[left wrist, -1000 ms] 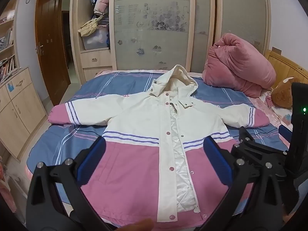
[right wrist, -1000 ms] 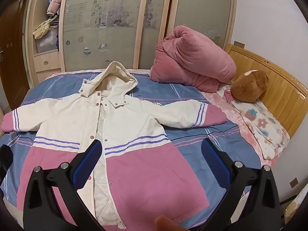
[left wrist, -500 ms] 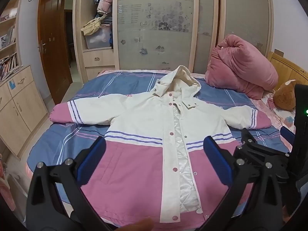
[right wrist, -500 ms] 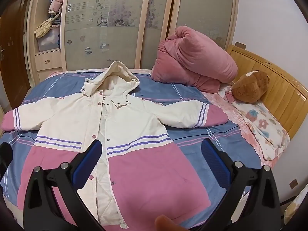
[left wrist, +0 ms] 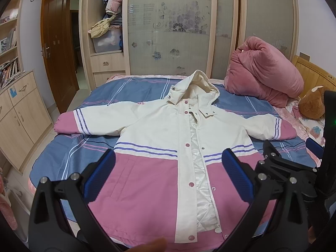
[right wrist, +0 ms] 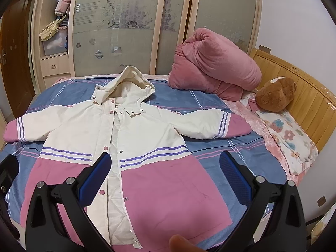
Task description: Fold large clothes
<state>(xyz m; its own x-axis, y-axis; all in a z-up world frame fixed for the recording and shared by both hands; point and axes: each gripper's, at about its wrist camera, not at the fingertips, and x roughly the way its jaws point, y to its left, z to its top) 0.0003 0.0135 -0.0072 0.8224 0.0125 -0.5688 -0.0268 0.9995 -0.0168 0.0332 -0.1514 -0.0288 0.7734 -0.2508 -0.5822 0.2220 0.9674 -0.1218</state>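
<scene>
Hooded jacket [left wrist: 159,147] lies flat and face-up on the blue plaid bed [left wrist: 69,157], sleeves spread wide, front unsnapped — cream above, pink below. Left gripper [left wrist: 168,174] hovers over the hem, jaws wide apart, gripping nothing. Right gripper [right wrist: 166,172] likewise — spread wide, empty.

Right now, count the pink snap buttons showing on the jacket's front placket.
6, down the jacket placket in the left wrist view: collar, below it, chest, waist, lower, plus the hem tab. Folds may hide others.
</scene>
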